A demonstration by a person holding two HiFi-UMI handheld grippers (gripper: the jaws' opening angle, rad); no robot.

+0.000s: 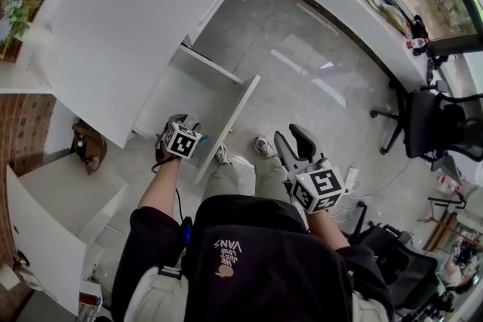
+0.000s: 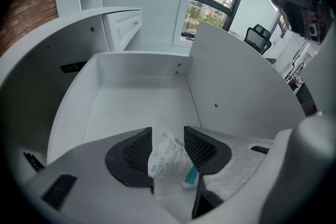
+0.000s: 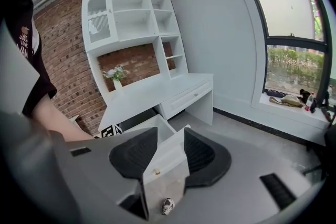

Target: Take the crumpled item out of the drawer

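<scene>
Left tool (image 2: 167,139) is down in the open drawer (image 2: 142,66) with its jaws spread wide, and the crumpled item (image 2: 169,165) sits right in the gap between them. It is a clear plastic wrapper, lying on the drawer floor at the near end, and I can't see either pad pressing on it. Its long axis runs near to far along the gap, leaning a little to the right, so the jaws stand on either side of its narrow width. By my reading, that is the relation the pinch depends on. From the head view this tool (image 1: 179,139) points steeply down inside the drawer, just left of the drawer front (image 1: 226,128), so the left hand is the one on the job. The right tool (image 3: 170,152) is open too, with nothing between its jaws. It hangs well off to the right above the floor (image 1: 302,49), and the drawer front only shows through its gap from a distance. As for writing, the wrapper carries teal print and a teal patch, too small and creased to read. The dark shirt (image 1: 256,268) bears a white logo reading VANS. Each tool's cube shows black square markers, not words.
</scene>
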